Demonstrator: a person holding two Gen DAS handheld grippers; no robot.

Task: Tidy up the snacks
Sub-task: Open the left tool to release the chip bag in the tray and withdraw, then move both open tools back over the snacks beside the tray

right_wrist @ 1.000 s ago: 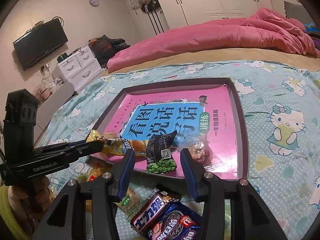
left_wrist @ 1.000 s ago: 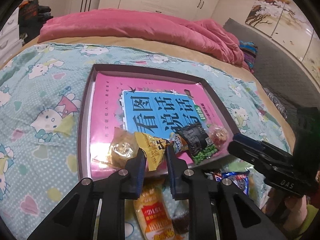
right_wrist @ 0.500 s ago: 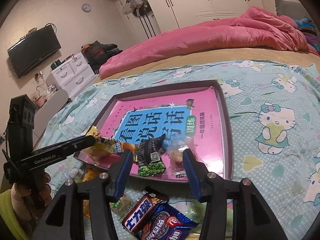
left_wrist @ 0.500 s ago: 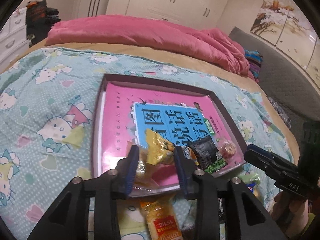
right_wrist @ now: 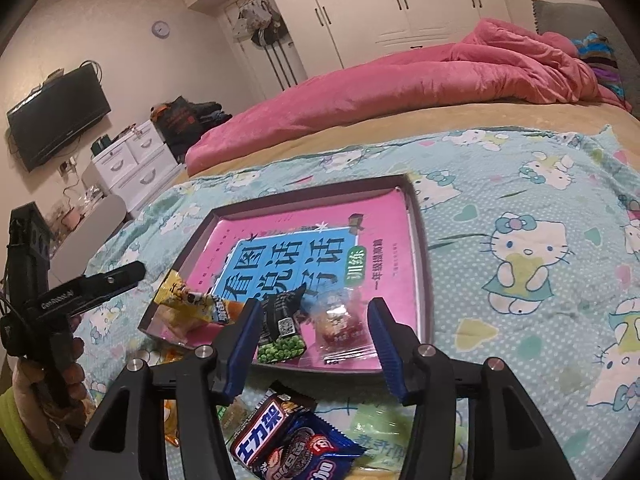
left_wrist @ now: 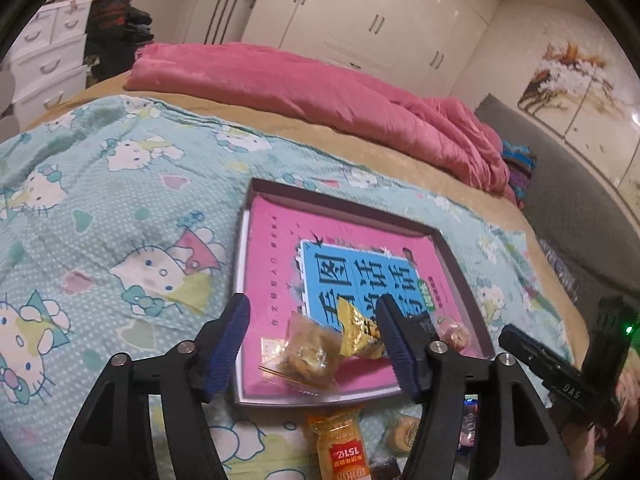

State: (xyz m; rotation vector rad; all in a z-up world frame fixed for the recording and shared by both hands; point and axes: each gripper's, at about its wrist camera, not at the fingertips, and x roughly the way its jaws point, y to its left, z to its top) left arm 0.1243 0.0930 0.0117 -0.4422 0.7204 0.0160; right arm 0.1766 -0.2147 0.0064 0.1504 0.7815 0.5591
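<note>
The left gripper (left_wrist: 314,350) is seen with its jaws apart, having just been opening; the yellow snack packet (left_wrist: 358,338) lies between them but is not pressed by either pad, resting free on the near edge of the pink book (left_wrist: 272,280) inside the dark tray (left_wrist: 460,264), beside a clear-wrapped pastry (left_wrist: 308,356). The right gripper (right_wrist: 312,344) is likewise held apart, its jaws having opened slightly, with nothing clamped. The snacks left to be sorted lie nearer than the tray, on the cartoon-cat bedspread (left_wrist: 100,220): an orange packet (left_wrist: 340,444) just below the left gripper, and a chocolate bar (right_wrist: 264,428) with a blue cookie packet (right_wrist: 316,448) just below the right one. The bar's long axis runs diagonally, near-left to far-right. Both grippers are pitched downward toward the tray's near rim; a pull back toward the near side would probably be needed for either.
</note>
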